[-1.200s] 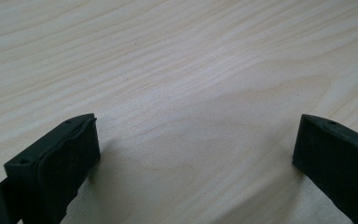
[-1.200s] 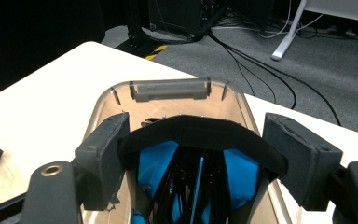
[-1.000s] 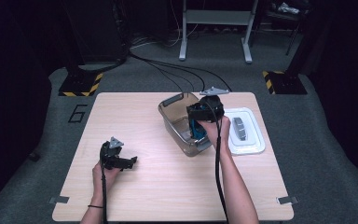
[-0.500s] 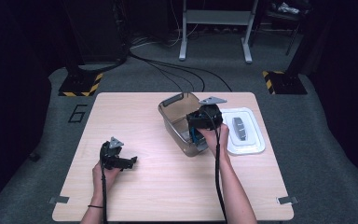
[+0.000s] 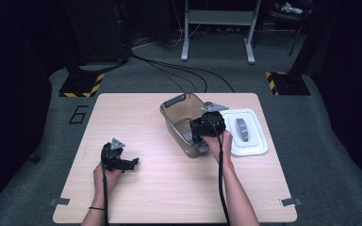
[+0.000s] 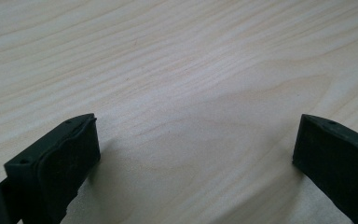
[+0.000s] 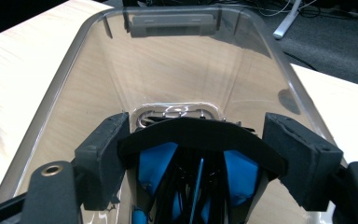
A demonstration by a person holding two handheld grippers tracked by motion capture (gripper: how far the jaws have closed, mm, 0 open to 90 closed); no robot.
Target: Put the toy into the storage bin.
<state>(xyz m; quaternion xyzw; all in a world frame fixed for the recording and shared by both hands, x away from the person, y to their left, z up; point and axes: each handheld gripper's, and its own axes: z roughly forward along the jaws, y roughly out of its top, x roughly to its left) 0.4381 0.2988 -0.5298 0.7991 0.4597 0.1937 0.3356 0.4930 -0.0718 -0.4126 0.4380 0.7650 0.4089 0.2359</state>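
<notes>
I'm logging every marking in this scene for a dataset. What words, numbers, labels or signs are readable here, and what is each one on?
"6": a dark numeral on the grey floor, just left of the table.
Yellow-and-black hazard stripes, a sign rather than text, mark two floor plates, one beyond the table's left corner and one beyond its right.
No text can be read on the clear bin, the white lid or either gripper.

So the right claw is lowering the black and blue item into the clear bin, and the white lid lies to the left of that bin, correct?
Not quite: the lid lies to the right of the bin, as the high view shows. The right claw does hold the black and blue item inside the bin.
</notes>
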